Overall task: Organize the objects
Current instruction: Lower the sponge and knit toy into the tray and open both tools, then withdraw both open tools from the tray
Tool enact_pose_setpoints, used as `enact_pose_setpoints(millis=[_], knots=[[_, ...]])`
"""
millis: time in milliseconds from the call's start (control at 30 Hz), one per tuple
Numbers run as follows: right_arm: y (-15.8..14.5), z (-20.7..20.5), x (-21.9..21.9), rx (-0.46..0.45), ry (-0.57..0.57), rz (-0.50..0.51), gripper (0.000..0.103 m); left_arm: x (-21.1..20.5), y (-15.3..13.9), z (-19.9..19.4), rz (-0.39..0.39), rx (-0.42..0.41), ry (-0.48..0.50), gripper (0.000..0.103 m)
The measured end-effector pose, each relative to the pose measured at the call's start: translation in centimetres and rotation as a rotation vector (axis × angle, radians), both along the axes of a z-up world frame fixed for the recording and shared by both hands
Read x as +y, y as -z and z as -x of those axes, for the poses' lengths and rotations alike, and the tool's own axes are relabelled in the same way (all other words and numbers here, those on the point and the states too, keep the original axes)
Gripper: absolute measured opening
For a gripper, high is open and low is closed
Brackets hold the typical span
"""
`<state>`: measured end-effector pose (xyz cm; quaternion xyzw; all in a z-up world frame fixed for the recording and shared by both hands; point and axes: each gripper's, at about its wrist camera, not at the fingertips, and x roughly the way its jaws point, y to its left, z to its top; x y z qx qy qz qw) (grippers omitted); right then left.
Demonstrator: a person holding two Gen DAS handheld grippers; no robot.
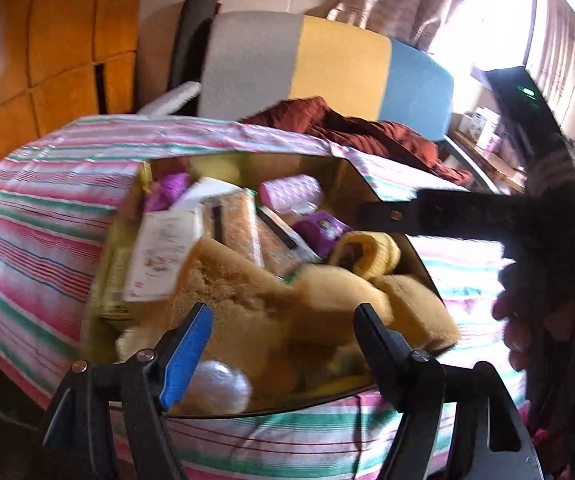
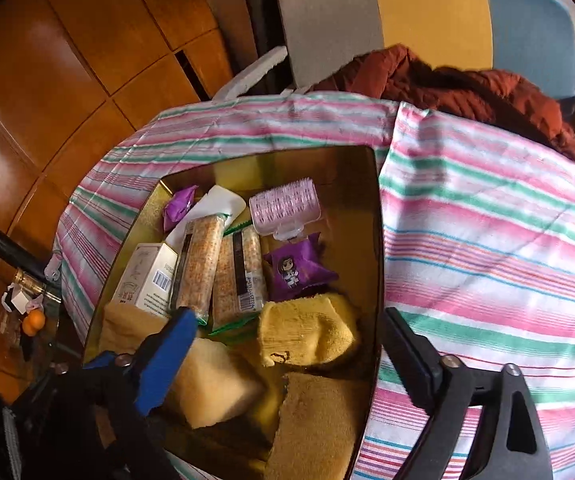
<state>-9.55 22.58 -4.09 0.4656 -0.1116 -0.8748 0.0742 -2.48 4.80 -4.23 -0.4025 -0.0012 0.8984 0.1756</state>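
A gold box (image 2: 367, 216) sits on a striped cloth (image 2: 487, 240); it also shows in the left wrist view (image 1: 351, 176). It holds a white carton (image 2: 147, 280), two cereal bars (image 2: 215, 268), purple packets (image 2: 295, 268), a pink hair roller (image 2: 283, 204), a yellow sock (image 2: 307, 332) and sponges (image 2: 211, 384). My left gripper (image 1: 283, 312) is open and empty just above the sponges (image 1: 239, 292) at the box's near end. My right gripper (image 2: 287, 316) is open and empty above the sock. The right gripper also shows in the left wrist view (image 1: 447, 212), over the box's right rim.
A grey, yellow and blue chair back (image 1: 327, 68) stands behind the table with a rust-red jacket (image 1: 367, 128) on it. Wooden panels (image 2: 67, 60) fill the left. A small side table with an orange item (image 2: 33, 322) is at lower left.
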Motion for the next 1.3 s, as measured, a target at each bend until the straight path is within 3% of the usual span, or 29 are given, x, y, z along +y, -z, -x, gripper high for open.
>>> enact_pose_setpoints(millis=[133,433,633,967,1100,1200,1300], knots=[[-1.1,-1.2,-0.6,0.055,0.019,-0.055,0.103,-1.1,-1.0,-0.1,0.033,0.037,-0.077,0.074],[-2.1,-5.0,-1.1,0.143,0.118,-0.178,0.103,-2.1,-3.1,-0.9,0.099,0.102,-0.209,0.074],[-2.1,-7.6,-0.3,0.173,0.179,-0.178,0.103,-2.2,-4.5,-2.2,0.143,0.186,-0.261,0.074],[-1.5,-8.5,-1.6,0.168,0.14,-0.18,0.103,-3.6,-4.8,-2.6,0.072,0.172,-0.293,0.072],[-1.3,-8.6,-2.3,0.165,0.125,-0.194,0.103,-3.6,-4.7,-2.7,0.081,0.184,-0.289,0.072],[-1.1,-8.6,-2.4,0.158,0.124,-0.195,0.103,-3.6,-4.4,-2.8,0.094,0.193,-0.291,0.065],[-1.1,-8.5,-2.6,0.157,0.124,-0.199,0.103,-3.8,-4.3,-2.9,0.094,0.197,-0.296,0.064]])
